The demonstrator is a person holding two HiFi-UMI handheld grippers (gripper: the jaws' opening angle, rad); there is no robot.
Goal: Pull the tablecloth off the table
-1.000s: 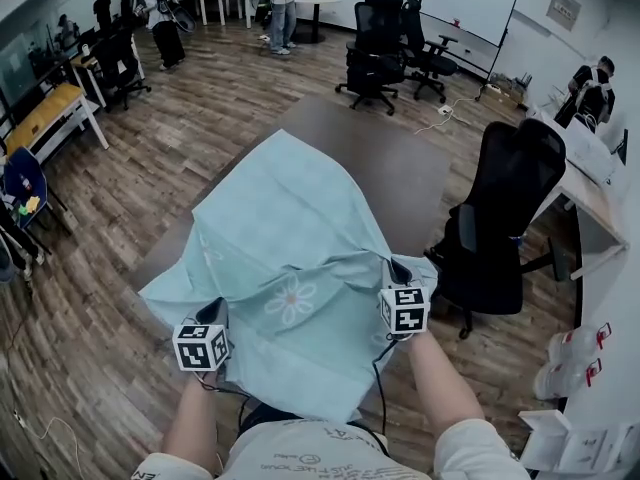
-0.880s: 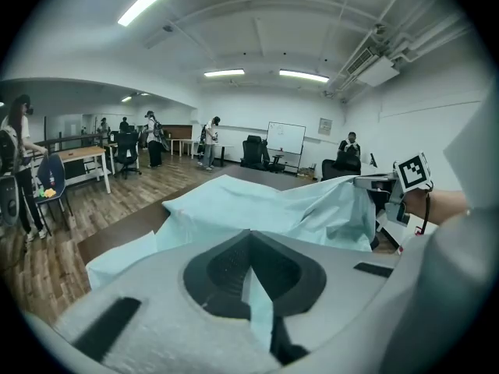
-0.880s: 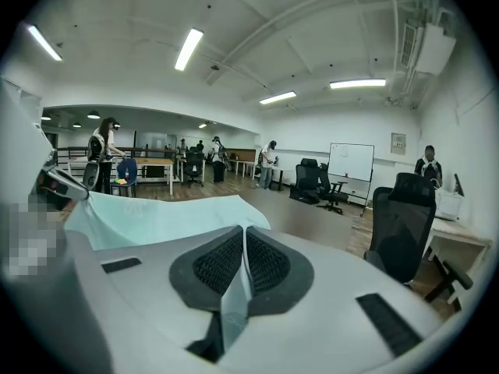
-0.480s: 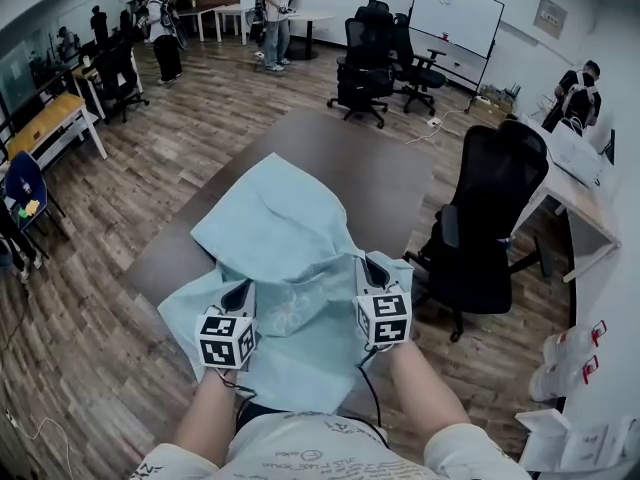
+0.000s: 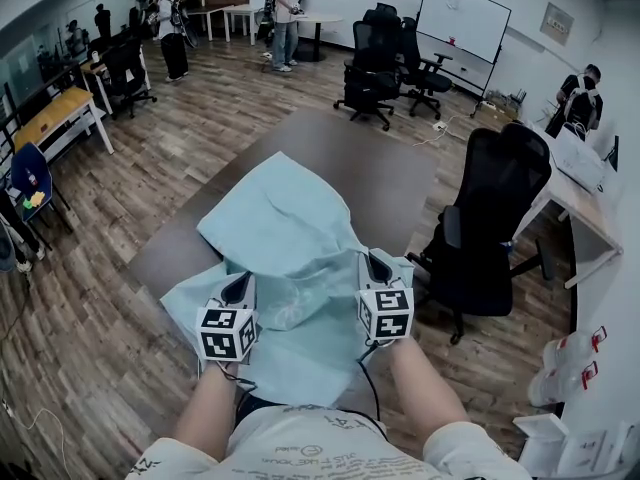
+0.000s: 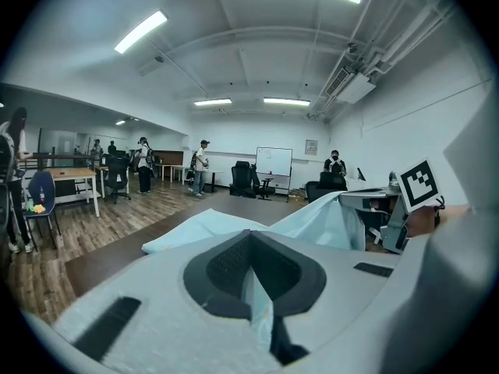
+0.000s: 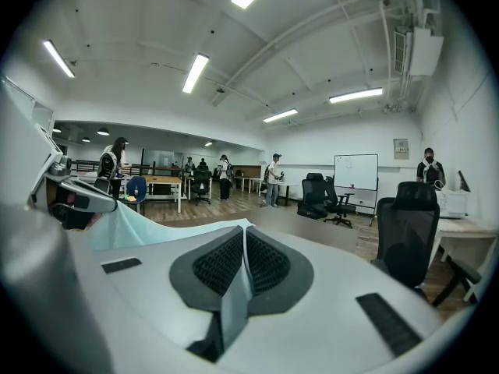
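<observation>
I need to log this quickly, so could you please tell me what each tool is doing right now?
Left tool: closed on the tablecloth.
Right tool: closed on the tablecloth.

Readable text: none.
Shirt print: too small to read.
Whiteboard: marks illegible.
Wall sign: illegible.

Head view steeply down, gripper views low, forward, sharing tablecloth
</observation>
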